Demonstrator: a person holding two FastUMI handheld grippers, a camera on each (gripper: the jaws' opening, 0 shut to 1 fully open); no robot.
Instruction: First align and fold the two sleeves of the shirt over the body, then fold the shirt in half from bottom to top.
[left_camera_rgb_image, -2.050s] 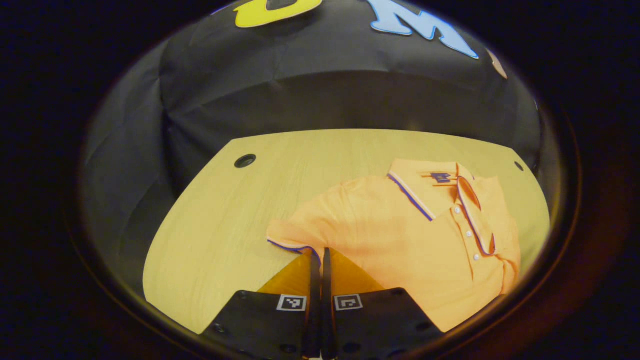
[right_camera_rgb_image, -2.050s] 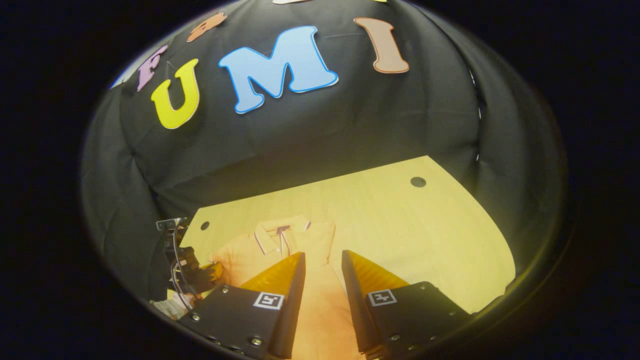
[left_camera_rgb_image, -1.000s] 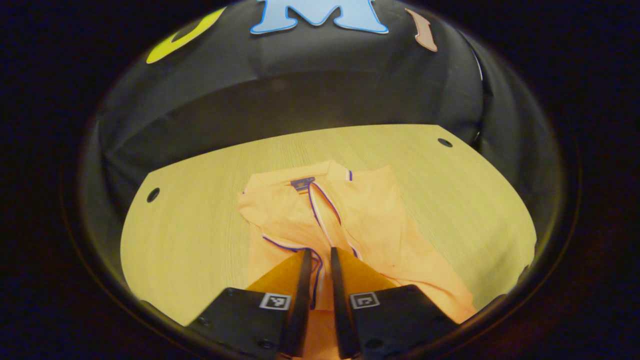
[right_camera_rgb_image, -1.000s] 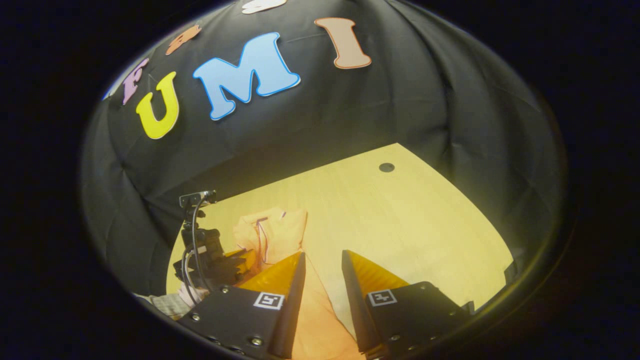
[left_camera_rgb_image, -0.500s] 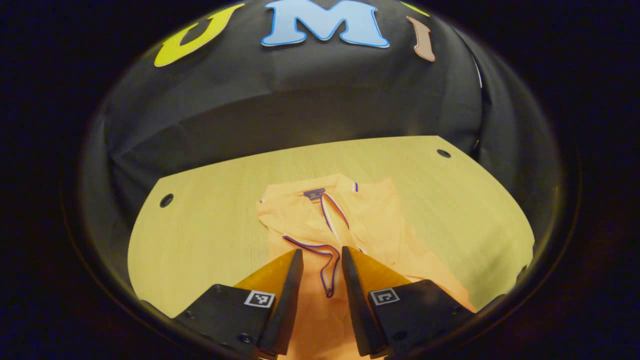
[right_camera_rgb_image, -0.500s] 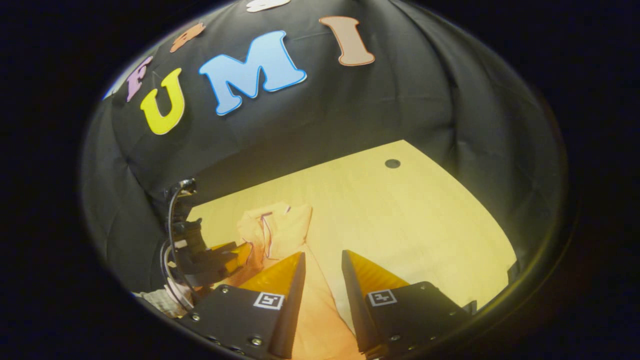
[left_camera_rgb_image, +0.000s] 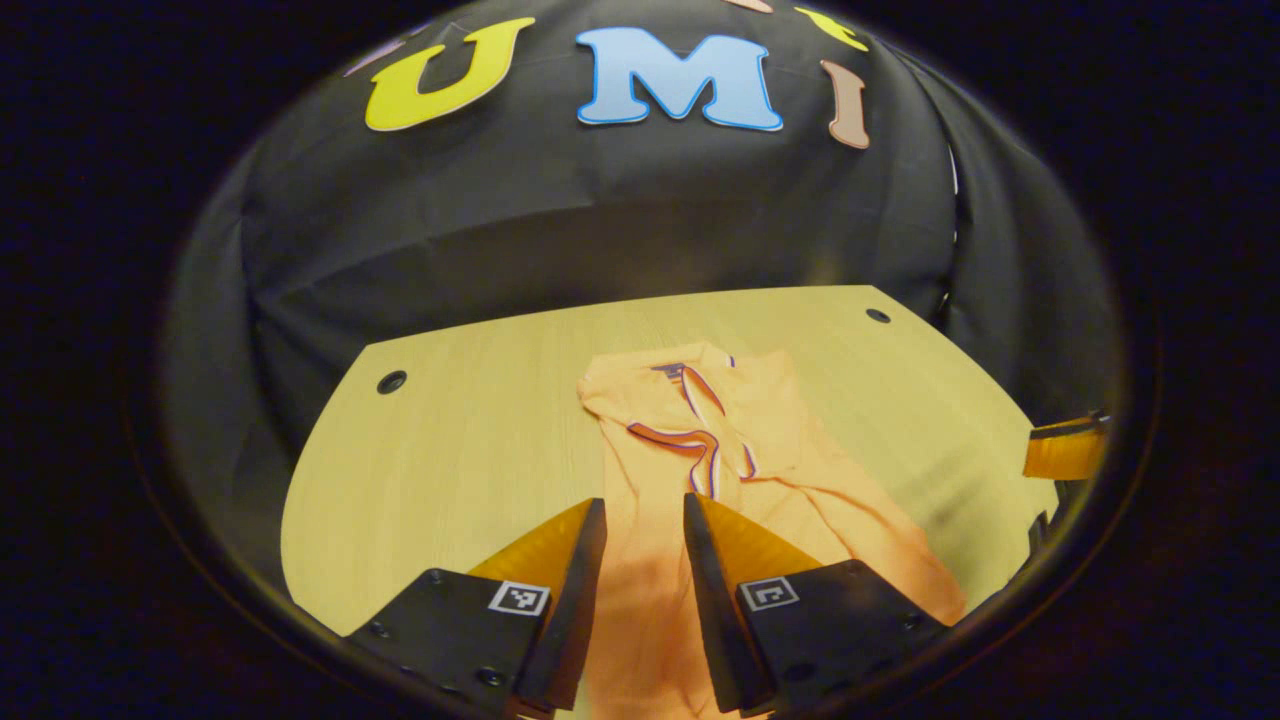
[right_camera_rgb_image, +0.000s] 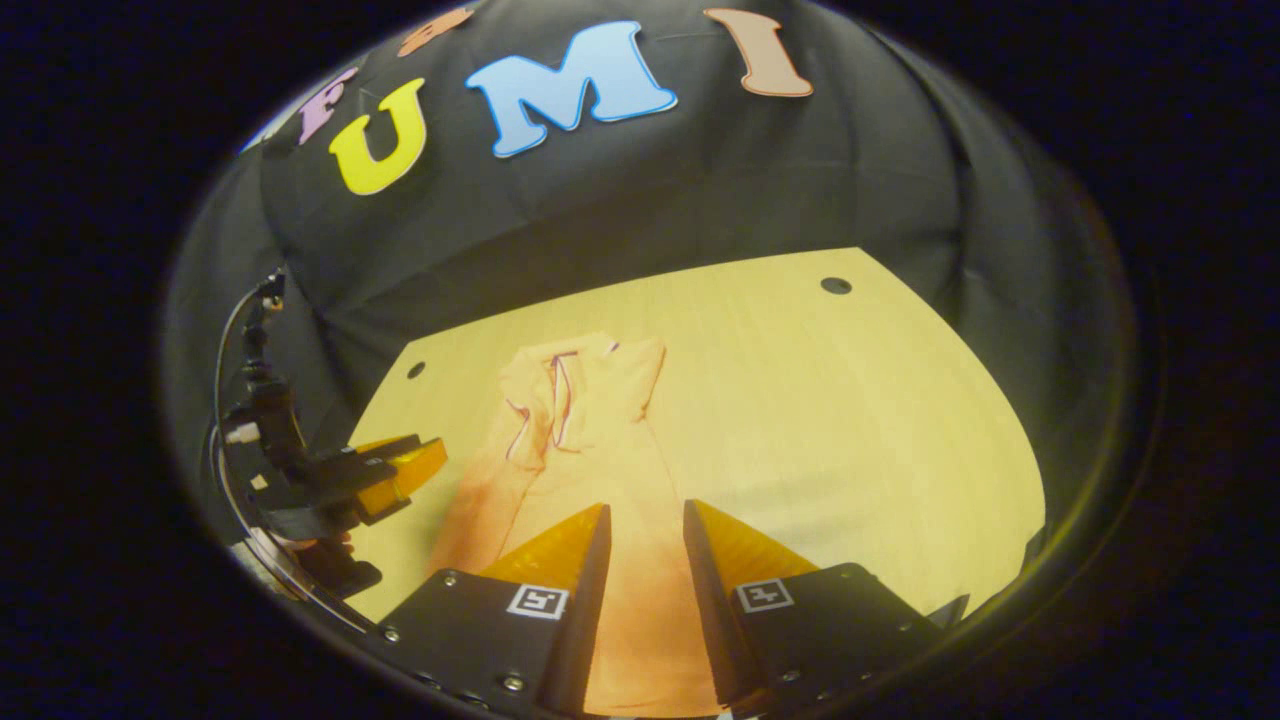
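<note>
Left claw (left_camera_rgb_image: 645, 520) has released the sleeve (left_camera_rgb_image: 690, 445) and backed off, jaws now wide. Both claws gape empty above the polo shirt (right_camera_rgb_image: 610, 470). Sleeves appear folded; bottom-to-top fold remains.

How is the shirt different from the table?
The shirt is orange; the table is pale wood. The shirt is creased and folded narrow; the table is flat and wide. The table has small round holes; the shirt has a striped collar. They touch: the shirt lies on the table.
</note>
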